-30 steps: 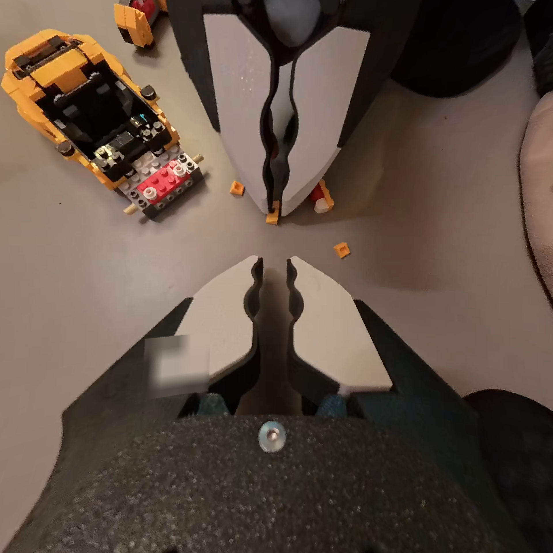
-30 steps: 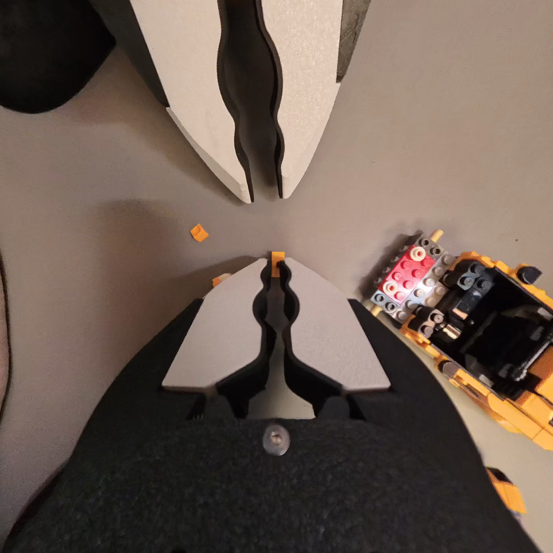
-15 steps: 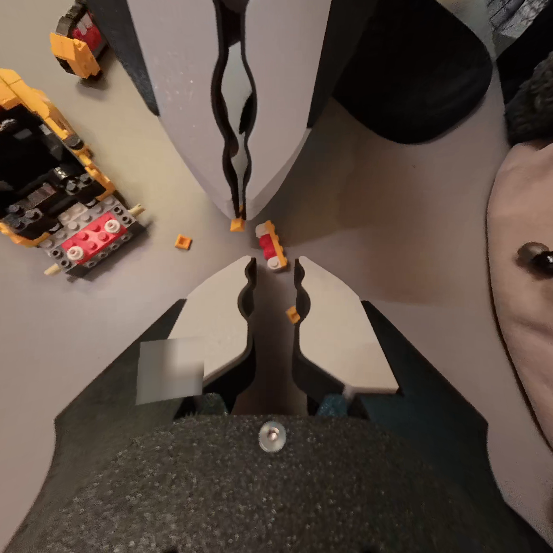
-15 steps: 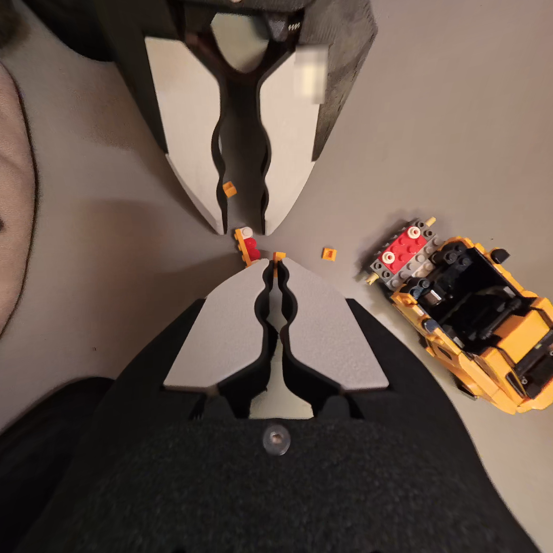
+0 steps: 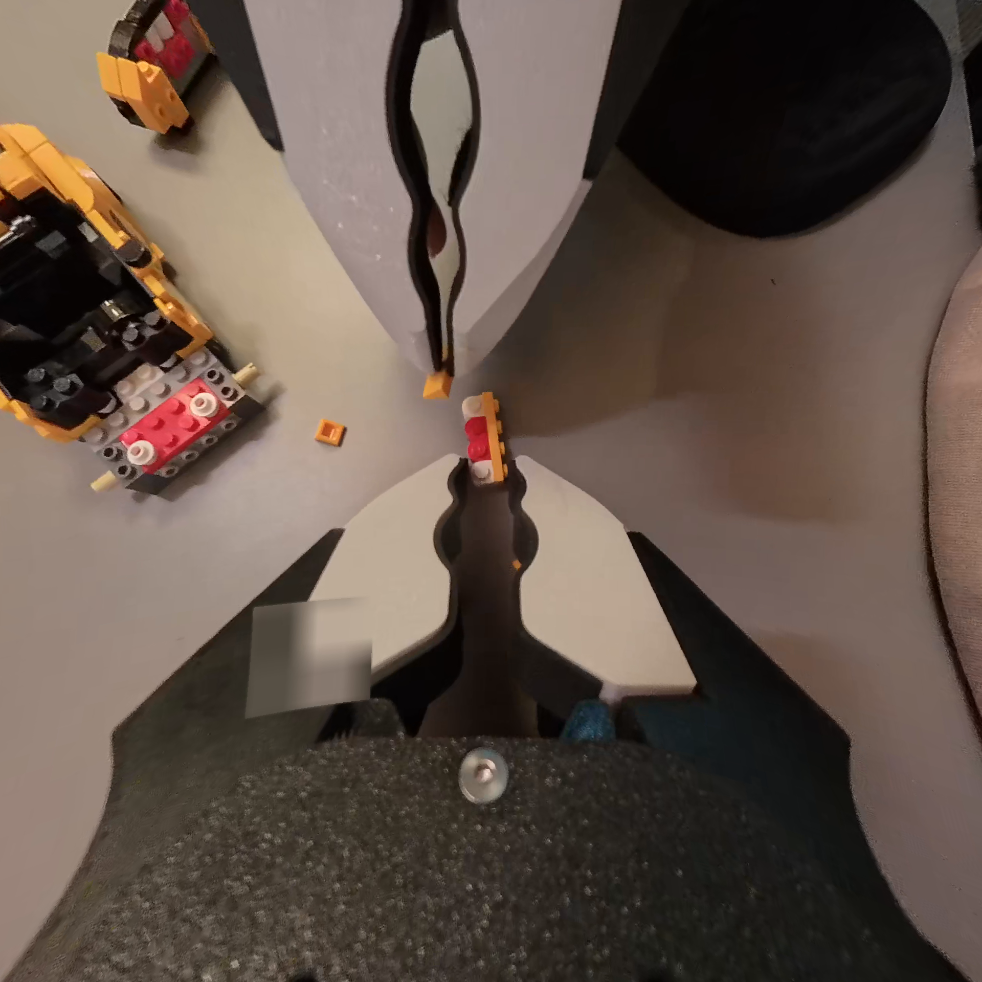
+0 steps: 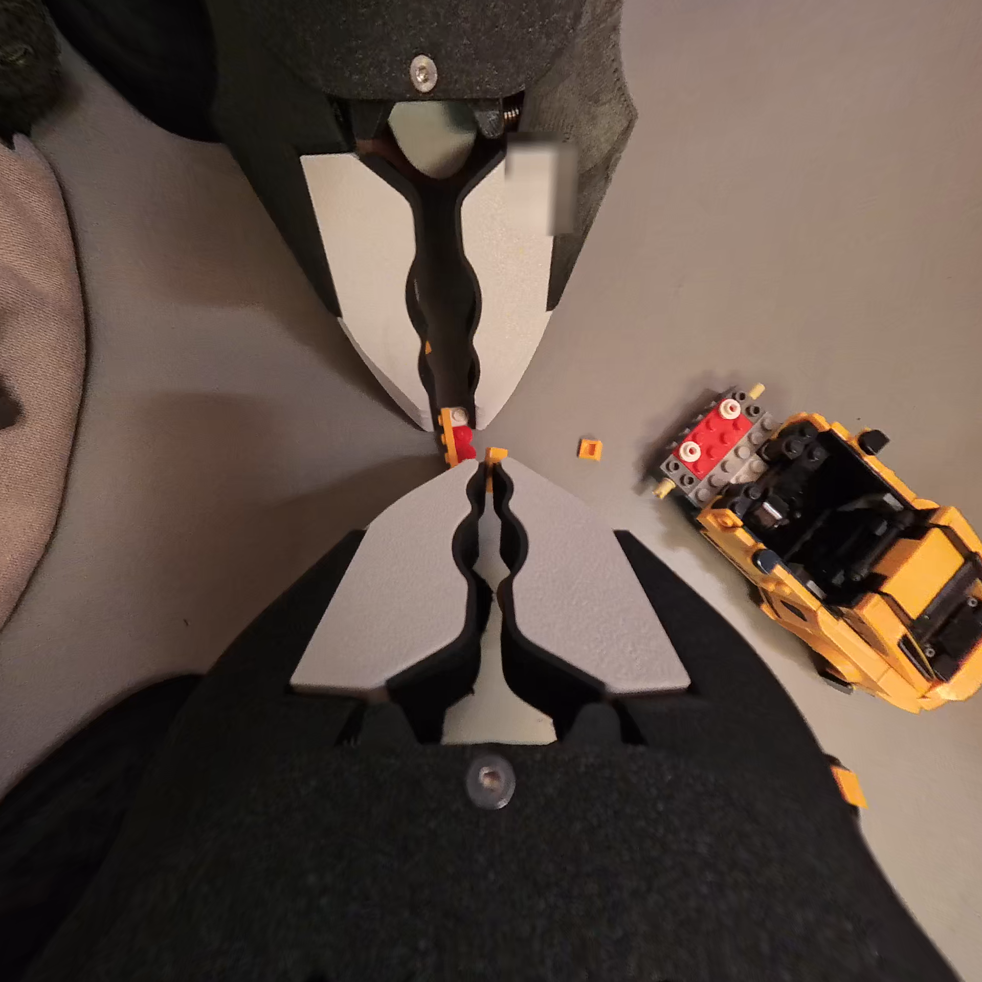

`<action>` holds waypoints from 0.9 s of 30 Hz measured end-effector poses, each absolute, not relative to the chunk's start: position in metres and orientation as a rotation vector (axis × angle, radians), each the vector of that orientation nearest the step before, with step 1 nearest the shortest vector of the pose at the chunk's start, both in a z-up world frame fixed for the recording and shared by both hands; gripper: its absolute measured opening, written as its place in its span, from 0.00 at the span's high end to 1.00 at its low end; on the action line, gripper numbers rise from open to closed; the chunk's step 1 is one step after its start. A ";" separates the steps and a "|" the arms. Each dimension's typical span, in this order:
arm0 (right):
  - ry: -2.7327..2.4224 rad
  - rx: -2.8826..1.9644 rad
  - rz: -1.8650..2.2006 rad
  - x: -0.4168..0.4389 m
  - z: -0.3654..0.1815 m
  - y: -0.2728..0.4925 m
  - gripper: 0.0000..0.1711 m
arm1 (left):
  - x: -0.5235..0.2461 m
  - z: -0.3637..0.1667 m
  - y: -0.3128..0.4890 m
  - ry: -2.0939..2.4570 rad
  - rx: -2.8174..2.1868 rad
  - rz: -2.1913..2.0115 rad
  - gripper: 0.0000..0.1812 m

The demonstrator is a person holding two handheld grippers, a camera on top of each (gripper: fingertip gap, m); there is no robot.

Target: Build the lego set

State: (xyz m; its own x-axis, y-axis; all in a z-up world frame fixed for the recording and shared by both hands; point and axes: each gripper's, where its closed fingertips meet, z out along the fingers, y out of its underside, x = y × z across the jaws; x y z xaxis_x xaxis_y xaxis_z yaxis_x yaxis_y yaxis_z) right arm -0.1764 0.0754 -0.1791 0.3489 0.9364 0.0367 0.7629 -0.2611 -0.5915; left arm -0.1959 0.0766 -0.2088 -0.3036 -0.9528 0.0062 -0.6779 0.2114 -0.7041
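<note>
My left gripper point(image 5: 488, 463) has its fingertips closed around the near end of a small red, white and orange brick assembly point(image 5: 484, 438) that lies on the grey table. The same assembly shows in the right wrist view point(image 6: 456, 434). My right gripper point(image 6: 491, 468) is shut on a tiny orange piece point(image 6: 495, 455), held tip to tip just beside the assembly; that piece also shows in the left wrist view point(image 5: 438, 383). The partly built orange and black car point(image 5: 79, 319) lies to the left, open-topped, with red and grey plates at its end, and appears in the right wrist view point(image 6: 850, 558).
A loose orange tile point(image 5: 329, 430) lies between the grippers and the car. Another orange bit point(image 5: 515, 565) sits between my left fingers. An orange and black wheel sub-build point(image 5: 149, 79) is at the far left. Pinkish fabric point(image 5: 956, 478) and a black object point(image 5: 797, 106) are on the right. The left gripper's tips are roughly 4 cm from the right gripper's. Between my left fingertips and the loose orange tile point(image 5: 329, 430) there is roughly 5 cm.
My left gripper moved forward onto the red and orange assembly and its fingers narrowed around it. My right gripper, still holding the orange piece, drew in beside the assembly.
</note>
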 end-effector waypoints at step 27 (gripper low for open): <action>-1.580 -2.133 0.423 -0.195 -0.197 0.077 0.98 | -0.196 -0.208 0.080 2.050 -1.494 -0.860 0.91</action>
